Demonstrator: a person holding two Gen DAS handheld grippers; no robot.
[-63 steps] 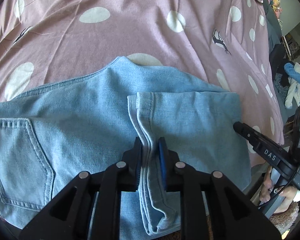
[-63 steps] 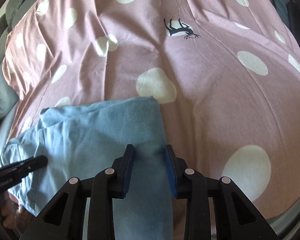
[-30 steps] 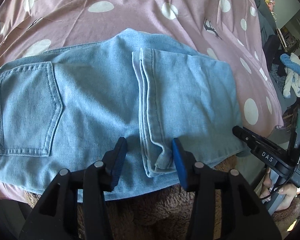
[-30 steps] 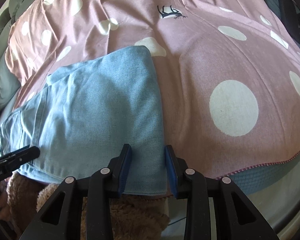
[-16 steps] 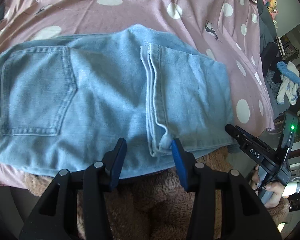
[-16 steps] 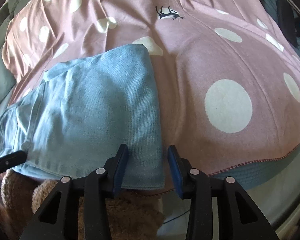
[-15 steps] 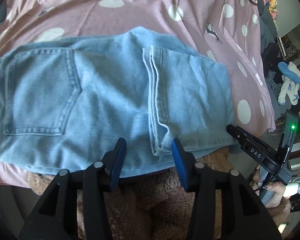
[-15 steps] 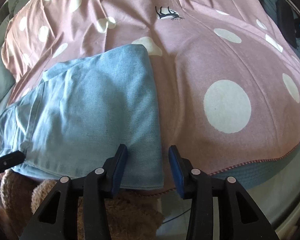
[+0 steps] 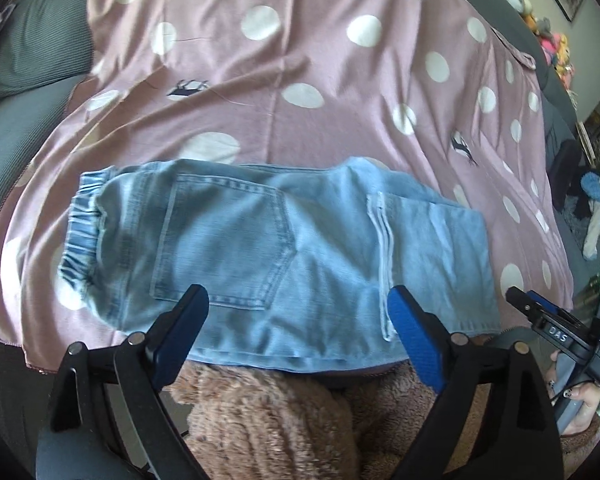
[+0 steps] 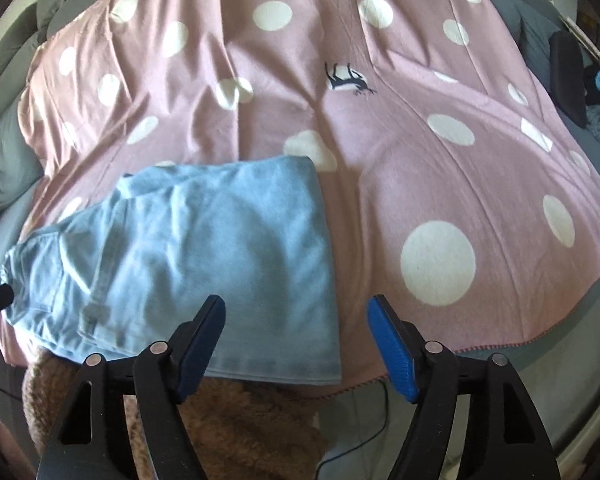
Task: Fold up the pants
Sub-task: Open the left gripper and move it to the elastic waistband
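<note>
Clearance around the folded pants on the pink spotted sheet.
Bare sheet lies beyond the pants and to their right; a brown fleece garment crowds their near edge; a grey cushion borders the sheet far left of them.

The left gripper hangs with its jaws spread wide, blue pads facing each other and nothing between them. The right gripper is likewise wide apart and holds nothing. In the left view the right gripper shows at the right edge, with the hand gripping its handle below
</note>
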